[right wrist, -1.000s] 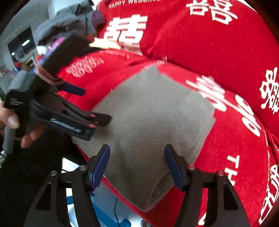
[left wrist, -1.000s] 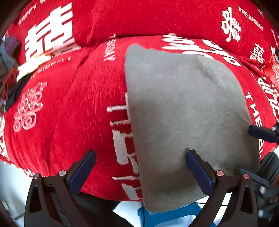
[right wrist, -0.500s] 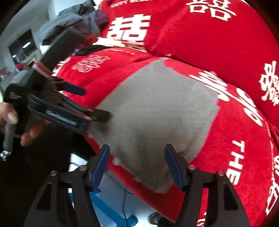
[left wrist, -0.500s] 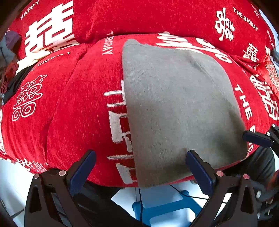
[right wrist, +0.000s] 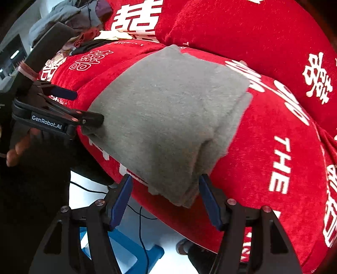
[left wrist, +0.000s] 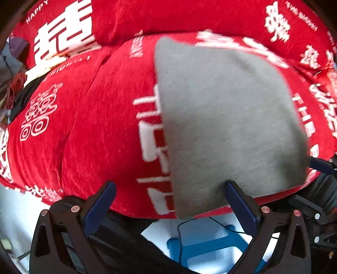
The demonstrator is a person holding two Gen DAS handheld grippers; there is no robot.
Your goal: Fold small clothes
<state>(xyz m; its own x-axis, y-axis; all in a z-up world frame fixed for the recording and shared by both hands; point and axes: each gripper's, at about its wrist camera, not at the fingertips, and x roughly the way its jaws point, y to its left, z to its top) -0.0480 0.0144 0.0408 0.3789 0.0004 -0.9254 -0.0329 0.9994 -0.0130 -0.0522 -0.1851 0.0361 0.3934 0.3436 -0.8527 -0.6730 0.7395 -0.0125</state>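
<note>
A folded grey garment [left wrist: 227, 126] lies flat on a red cushion with white lettering [left wrist: 101, 130]; it also shows in the right wrist view [right wrist: 168, 118]. My left gripper [left wrist: 168, 200] is open at the garment's near edge, its right fingertip touching the cloth, and shows from the side in the right wrist view [right wrist: 84, 109]. My right gripper [right wrist: 165, 194] is open, straddling the garment's near corner. Its fingertip [left wrist: 320, 165] peeks in at the right of the left wrist view.
A red back cushion [right wrist: 263, 31] stands behind the seat. A pile of grey and mixed clothes [right wrist: 69, 19] lies at the far left end. A blue stool [left wrist: 210, 246] and a black cable [right wrist: 134, 208] are on the pale floor below the seat edge.
The garment's near edge, hanging over the seat front a second ago, now lies on the cushion. Both grippers drew back slightly and stayed open.
</note>
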